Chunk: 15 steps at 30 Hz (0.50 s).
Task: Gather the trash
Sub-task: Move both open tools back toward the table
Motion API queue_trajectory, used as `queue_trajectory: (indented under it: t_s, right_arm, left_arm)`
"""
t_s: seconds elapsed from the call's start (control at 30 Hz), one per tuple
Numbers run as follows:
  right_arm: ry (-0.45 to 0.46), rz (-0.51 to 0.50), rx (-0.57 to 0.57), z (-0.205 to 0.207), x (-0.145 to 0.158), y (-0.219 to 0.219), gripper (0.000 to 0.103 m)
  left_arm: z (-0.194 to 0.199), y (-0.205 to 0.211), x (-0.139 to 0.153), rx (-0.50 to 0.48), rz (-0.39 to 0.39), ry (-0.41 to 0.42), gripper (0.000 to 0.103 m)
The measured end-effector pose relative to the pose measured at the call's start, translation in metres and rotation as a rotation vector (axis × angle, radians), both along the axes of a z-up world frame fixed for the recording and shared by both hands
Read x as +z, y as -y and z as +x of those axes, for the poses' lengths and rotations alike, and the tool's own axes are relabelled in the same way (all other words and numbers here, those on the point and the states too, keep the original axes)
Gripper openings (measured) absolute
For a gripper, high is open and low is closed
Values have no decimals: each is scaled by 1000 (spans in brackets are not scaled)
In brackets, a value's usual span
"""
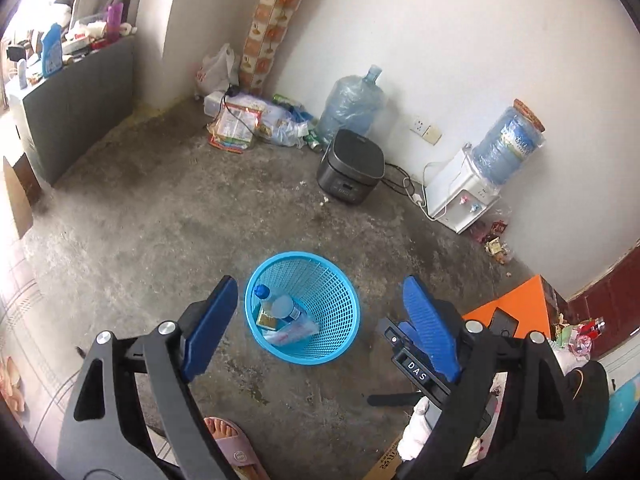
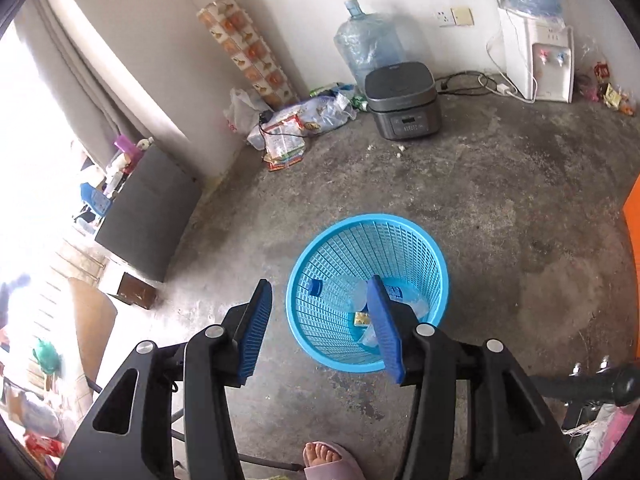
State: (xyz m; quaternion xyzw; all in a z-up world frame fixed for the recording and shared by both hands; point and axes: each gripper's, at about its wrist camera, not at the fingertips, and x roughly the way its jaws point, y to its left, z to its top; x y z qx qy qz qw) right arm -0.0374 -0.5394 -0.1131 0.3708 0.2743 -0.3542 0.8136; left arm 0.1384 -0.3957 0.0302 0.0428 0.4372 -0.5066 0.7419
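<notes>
Holding one bottle, one carton, one basket, two claws spread

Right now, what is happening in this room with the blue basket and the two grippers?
A person is collecting trash with two handheld grippers. Both the left gripper and the right gripper are open, hold nothing, and hang above the blue mesh wastebasket on the concrete floor. The basket already holds a clear plastic bottle with a blue cap, a small yellow carton and a wrapper. More wrappers lie beside the water dispenser.
</notes>
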Motion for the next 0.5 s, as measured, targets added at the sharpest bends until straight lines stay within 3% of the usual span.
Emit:
queue_trajectory:
  t_s: [0.13,0.27,0.33,0.5]
  right_arm:
    - [21,-187,76,6,46,-44,73]
    - [47,-352,140,8,88,-90,92]
    - [71,-425,156,7,105,-112,96]
    - [113,-565,230,8,139,-167,96]
  left_arm:
    - [-16,-60,35,70,-96,52,90]
    - [-25,-118,55,168,-138,119,93]
    - [-26,-147,62,215,-164,133,93]
    - [-33,-224,70,313,-212,176,94]
